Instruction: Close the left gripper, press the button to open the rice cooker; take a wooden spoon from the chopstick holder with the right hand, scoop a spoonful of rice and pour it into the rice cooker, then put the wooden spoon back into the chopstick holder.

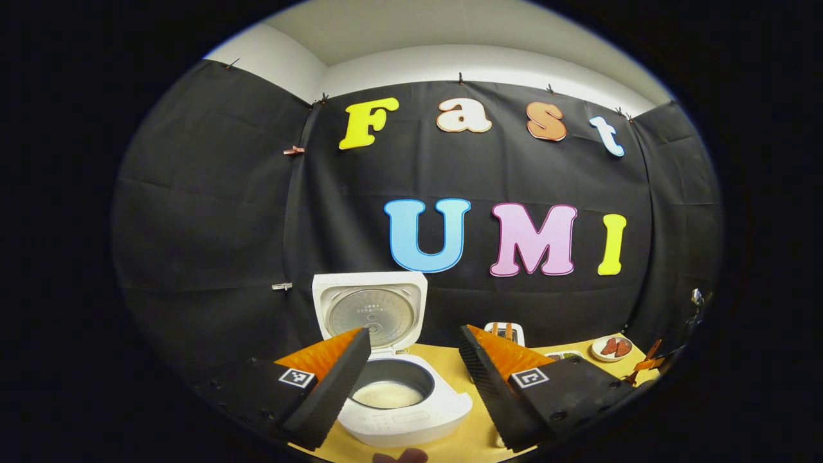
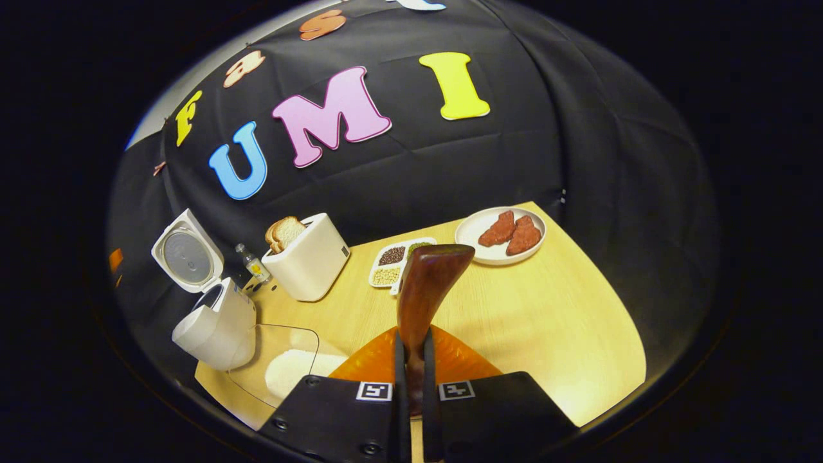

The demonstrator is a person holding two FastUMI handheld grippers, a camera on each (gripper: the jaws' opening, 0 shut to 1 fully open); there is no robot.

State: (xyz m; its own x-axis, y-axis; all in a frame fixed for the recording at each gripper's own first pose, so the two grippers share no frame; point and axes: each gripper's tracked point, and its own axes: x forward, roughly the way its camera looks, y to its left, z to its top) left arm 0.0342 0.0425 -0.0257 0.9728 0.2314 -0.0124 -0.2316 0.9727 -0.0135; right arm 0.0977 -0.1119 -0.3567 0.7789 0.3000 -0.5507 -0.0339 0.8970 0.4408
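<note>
The white rice cooker [image 1: 405, 402] stands just below my left gripper [image 1: 415, 334] with its lid [image 1: 370, 312] raised, and there is white rice in its pot. My left gripper is open, its fingers spread to either side of the pot with nothing between them. My right gripper [image 2: 413, 344] is shut on the handle of a dark wooden spoon [image 2: 427, 280], whose bowl points up and away over the table. In the right gripper view the open rice cooker [image 2: 215, 325] sits at the far left. A clear container of white rice [image 2: 289, 370] lies beside it.
On the wooden table [image 2: 546, 321] stand a white toaster with bread slices [image 2: 308, 257], a small bottle [image 2: 253, 262], a divided tray of beans [image 2: 395, 260] and a plate with red meat pieces [image 2: 501, 235]. The black cloth wall closes the back.
</note>
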